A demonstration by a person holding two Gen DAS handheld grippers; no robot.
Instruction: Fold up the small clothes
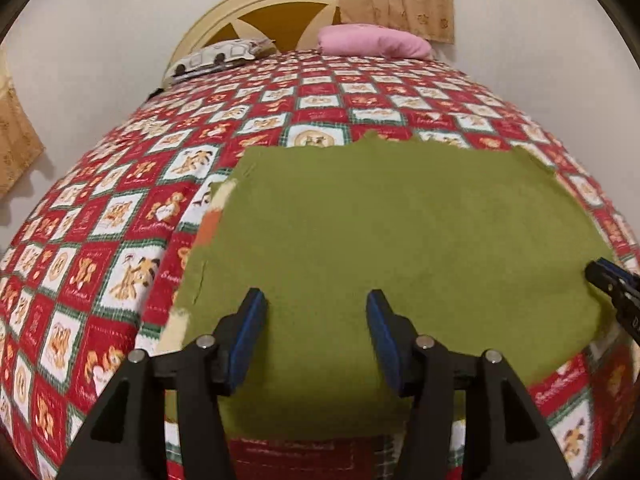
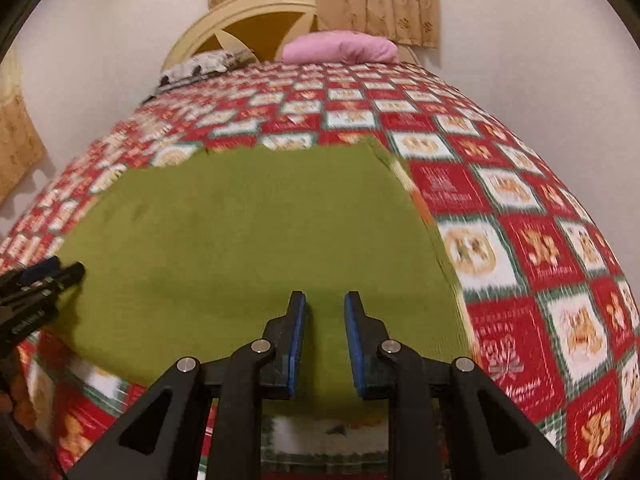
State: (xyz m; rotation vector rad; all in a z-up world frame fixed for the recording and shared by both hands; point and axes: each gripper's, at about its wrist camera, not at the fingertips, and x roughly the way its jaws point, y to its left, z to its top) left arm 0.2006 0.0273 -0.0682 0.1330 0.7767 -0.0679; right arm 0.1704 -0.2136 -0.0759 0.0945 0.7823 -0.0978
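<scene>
Garment: olive-green soft knit cloth, spread flat and roughly rectangular on the red, white and green checked bedspread with bear prints; it sits near the foot of the bed, its near edge close under both grippers.
Edges: the far edge looks a little ragged and wavy; slivers of cream and orange show under the left side, so it may already be doubled — I cannot tell for sure.
Left gripper: blue-padded jaws stand wide apart above the near-left part of the cloth, holding nothing.
Right gripper: jaws narrowly apart, still with a clear gap, over the near-right part of the cloth, holding nothing.
Step in hand: judged as reaching for the near edge to start a fold.
Doing it well: pinch both near corners at matching points — take every layer, not only the top one — lift together, carry level to the far edge, line up the sides before letting go.
Risk: uneven grips would skew the fold; the bedspread could get pinched too.
Background: pink pillow and cream wooden headboard well beyond.
</scene>
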